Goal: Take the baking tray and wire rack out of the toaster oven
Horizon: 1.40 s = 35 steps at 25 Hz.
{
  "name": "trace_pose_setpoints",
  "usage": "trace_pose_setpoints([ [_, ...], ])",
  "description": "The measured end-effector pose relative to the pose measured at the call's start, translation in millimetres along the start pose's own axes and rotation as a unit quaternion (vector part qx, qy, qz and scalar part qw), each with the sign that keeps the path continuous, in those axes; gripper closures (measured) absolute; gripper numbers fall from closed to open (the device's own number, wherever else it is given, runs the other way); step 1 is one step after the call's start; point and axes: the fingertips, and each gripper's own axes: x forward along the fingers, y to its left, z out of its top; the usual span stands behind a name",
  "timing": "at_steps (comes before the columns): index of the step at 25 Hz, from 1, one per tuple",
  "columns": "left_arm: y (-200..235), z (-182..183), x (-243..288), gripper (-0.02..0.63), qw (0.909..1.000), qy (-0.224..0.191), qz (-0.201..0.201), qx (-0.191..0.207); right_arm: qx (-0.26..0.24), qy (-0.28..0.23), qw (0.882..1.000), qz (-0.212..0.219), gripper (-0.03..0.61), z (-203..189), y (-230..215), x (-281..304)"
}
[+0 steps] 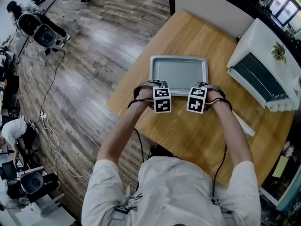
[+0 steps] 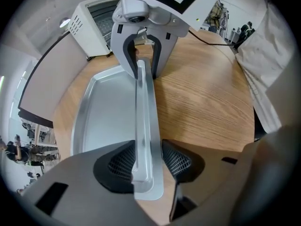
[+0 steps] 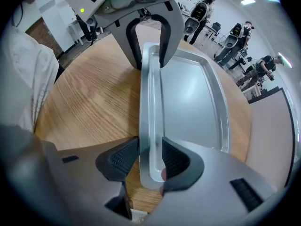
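**A:** While it lies flat on the worktop (image 1: 197,140) beside the toaster oven (image 1: 263,74), how will the baking tray (image 1: 178,72) handle?

**B:** Stiff, light and slick, I'd judge. The near rim is the hold. My left tongs (image 2: 143,161) and right tongs (image 3: 150,161) straddle it, slightly apart, not pinching.

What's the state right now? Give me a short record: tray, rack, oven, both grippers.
baking tray: out of the oven, lying on the table
wire rack: not seen anywhere on the table
toaster oven: to the right of the tray, apart from it
left gripper: jaws straddle the tray's near rim, pads look slack
right gripper: straddles the same rim further right, pads look slack
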Motion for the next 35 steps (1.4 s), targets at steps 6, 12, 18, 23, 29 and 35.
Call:
trace_pose_setpoints([
  [6,3,-1,-17,0.382,0.9998,-0.012,0.018,-0.005,0.037,-0.048,0.998,-0.036,0.365,4,-3,-23],
  [12,5,12,-40,0.373,0.9985,-0.027,0.043,0.019,0.066,-0.094,0.989,-0.092,0.364,5,-5,-57],
  [18,13,54,-54,0.373,0.9924,-0.051,0.085,0.073,0.115,-0.108,0.976,-0.153,0.364,-31,-2,-84],
  [23,26,103,-64,0.373,0.9781,-0.078,0.144,0.129,0.177,-0.105,0.954,-0.22,0.362,-80,1,-115],
  [29,37,183,-79,0.373,0.9363,-0.131,0.245,0.215,0.253,-0.064,0.904,-0.339,0.359,-168,12,-152],
  [35,45,248,-102,0.373,0.8681,-0.19,0.377,0.262,0.265,0.027,0.826,-0.497,0.35,-246,39,-191],
])
